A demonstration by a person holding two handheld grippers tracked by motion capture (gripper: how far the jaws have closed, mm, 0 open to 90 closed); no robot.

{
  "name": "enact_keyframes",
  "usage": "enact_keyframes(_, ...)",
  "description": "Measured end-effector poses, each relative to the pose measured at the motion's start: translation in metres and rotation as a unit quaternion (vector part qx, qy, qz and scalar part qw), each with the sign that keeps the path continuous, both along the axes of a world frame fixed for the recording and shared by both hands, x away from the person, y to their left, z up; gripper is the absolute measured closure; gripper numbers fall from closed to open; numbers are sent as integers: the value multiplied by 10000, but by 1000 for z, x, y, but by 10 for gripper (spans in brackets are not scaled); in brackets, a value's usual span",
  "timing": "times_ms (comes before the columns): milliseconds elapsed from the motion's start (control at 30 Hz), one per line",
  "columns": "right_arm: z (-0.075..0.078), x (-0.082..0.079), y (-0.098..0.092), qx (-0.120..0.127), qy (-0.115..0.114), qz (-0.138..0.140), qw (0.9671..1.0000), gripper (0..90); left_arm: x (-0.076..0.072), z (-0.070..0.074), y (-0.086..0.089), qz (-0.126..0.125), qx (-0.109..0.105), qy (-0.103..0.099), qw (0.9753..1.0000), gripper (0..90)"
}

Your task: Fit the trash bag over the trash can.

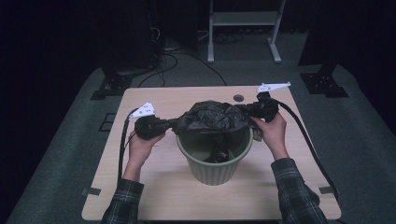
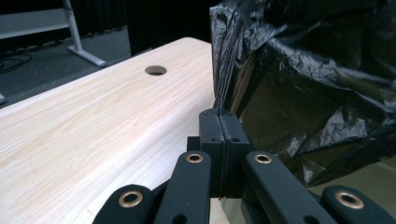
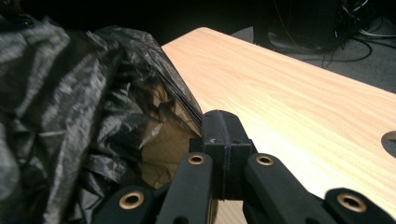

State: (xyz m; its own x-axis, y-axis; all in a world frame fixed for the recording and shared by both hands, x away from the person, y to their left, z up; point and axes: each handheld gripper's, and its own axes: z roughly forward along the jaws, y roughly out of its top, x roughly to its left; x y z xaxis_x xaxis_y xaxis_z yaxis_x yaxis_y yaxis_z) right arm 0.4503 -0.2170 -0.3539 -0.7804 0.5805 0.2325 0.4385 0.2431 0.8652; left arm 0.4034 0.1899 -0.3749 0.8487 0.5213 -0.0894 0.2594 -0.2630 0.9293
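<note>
A black plastic bag (image 1: pixel 212 117) hangs stretched over the far half of a green ribbed bin (image 1: pixel 215 163) in the middle of the table. My left gripper (image 1: pixel 175 124) is shut on the bag's left edge, and in the left gripper view the film (image 2: pixel 303 79) rises from between the closed jaws. My right gripper (image 1: pixel 246 110) is shut on the bag's right edge; the crumpled bag (image 3: pixel 74 112) spreads left of its jaws in the right gripper view. Part of the bag dangles inside the bin.
The light wooden table (image 1: pixel 154 186) has a round cable hole (image 1: pixel 238 98) behind the bin. Black cables (image 1: pixel 306 140) trail from both grippers along the table's sides. A white desk frame (image 1: pixel 243 28) and dark stands rest on the floor beyond.
</note>
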Motion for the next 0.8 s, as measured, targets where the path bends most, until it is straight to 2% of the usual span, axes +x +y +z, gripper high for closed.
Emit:
enact_keyframes(67,-2,1,2,-64,14,-41,10000,900,1,-1,-1,60,153,-5,9999,897)
enact_keyframes(100,-4,1,2,-218,16,-140,9997,900,1,-2,0,91,215,10,9997,897)
enact_keyframes(133,-5,1,2,-311,29,-187,9993,900,2,-4,1,93,215,35,9997,896)
enact_keyframes(233,-13,3,-4,-295,159,-222,9992,900,4,-7,6,40,135,127,9998,896)
enact_keyframes(300,-18,3,-6,-264,219,-209,9992,900,5,-10,5,-44,177,201,9996,896)
enact_keyframes(400,-25,2,-5,-432,300,-243,9983,900,7,-16,2,-183,227,283,9992,896)
enact_keyframes(500,-32,1,-8,-427,345,-245,9982,900,8,-20,3,-308,112,323,9989,896)
enact_keyframes(533,-32,0,-9,-390,347,-235,9984,887,8,-20,3,-329,118,305,9989,895)
enact_keyframes(600,-30,-1,-11,-415,273,-377,9981,692,7,-19,4,-368,38,282,9989,895)
enact_keyframes(633,-28,-1,-14,-393,267,-436,9979,635,7,-18,5,-383,-18,270,9989,895)
enact_keyframes(733,-15,-7,-27,-214,70,-587,9980,605,6,-14,8,-433,-198,236,9986,894)
enact_keyframes(800,-2,-14,-39,-46,-102,-659,9978,595,5,-12,10,-487,-307,229,9981,866)
